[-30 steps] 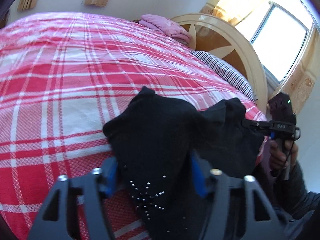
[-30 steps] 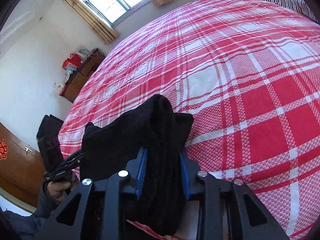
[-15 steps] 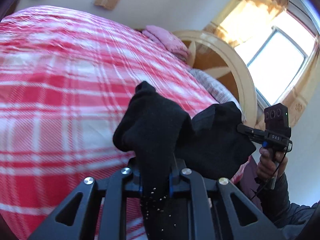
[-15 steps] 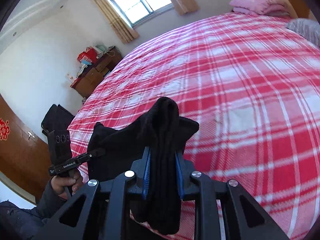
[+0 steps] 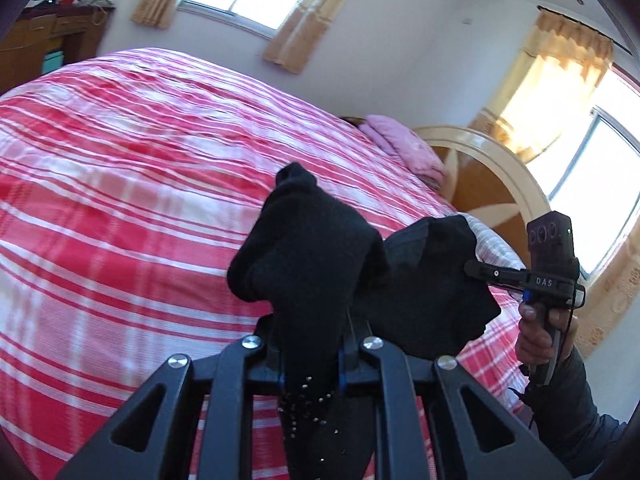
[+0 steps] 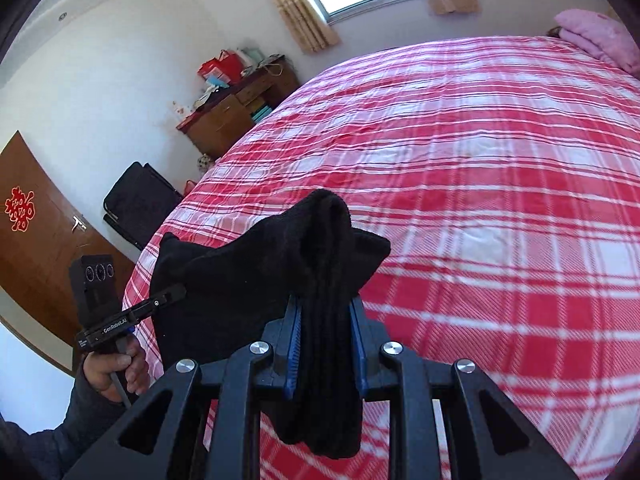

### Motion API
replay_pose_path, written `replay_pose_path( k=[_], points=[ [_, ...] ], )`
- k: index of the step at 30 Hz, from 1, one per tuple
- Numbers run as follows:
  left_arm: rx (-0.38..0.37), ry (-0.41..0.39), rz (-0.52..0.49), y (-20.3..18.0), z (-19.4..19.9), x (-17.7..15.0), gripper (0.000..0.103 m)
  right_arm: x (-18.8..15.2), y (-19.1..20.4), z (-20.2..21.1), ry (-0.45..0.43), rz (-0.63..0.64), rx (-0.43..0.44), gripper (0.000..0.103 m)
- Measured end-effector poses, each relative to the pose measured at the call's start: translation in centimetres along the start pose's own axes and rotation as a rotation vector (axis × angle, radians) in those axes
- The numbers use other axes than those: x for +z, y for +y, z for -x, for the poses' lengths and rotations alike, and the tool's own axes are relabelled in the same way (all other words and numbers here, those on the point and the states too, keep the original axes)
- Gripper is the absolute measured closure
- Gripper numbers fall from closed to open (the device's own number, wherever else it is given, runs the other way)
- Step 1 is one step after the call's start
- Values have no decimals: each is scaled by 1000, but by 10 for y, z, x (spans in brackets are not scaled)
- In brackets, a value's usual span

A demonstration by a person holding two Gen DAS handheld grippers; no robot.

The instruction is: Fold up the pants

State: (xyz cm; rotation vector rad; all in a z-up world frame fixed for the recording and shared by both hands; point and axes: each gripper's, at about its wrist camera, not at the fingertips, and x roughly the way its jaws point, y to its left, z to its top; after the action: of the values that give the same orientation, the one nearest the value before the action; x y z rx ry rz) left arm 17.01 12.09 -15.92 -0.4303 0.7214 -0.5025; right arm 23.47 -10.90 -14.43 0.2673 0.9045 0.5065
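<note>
Black pants (image 5: 316, 264) with small silver studs are held up off the bed between both grippers. My left gripper (image 5: 310, 356) is shut on one bunched end, and the cloth hangs down past its fingers. My right gripper (image 6: 326, 344) is shut on the other bunched end of the pants (image 6: 320, 248). The cloth sags between the two grippers. Each gripper shows in the other's view, the right one (image 5: 476, 270) and the left one (image 6: 178, 292), both pinching the cloth.
A bed with a red and white plaid cover (image 5: 132, 200) lies below and ahead. A pink folded blanket (image 5: 404, 148) and a striped pillow (image 5: 490, 240) lie by the wooden headboard (image 5: 492, 184). A wooden dresser (image 6: 232, 112) and a black chair (image 6: 136, 200) stand beside the bed.
My left gripper closed on the pants. Both grippers rose with the pants, lifting them off the bed, and the views tilted up toward the walls and windows.
</note>
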Motion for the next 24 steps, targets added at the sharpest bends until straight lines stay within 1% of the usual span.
replay_pose_path(
  k=[5,11,15,19,24],
  points=[
    [73,-13,-8,23,12,-1,86,18,15,-39,31,24,25,81],
    [117,-39,25,53,22,3,86,31,25,-77,44,24,36,81],
    [139,-44,39,63,26,4,86,39,25,-100,50,-5,53,81],
    [160,-35,42,70,26,1,86,43,24,-123,78,-25,36,81],
    [195,-21,20,74,20,1,86,42,18,-135,96,-49,33,80]
  ],
)
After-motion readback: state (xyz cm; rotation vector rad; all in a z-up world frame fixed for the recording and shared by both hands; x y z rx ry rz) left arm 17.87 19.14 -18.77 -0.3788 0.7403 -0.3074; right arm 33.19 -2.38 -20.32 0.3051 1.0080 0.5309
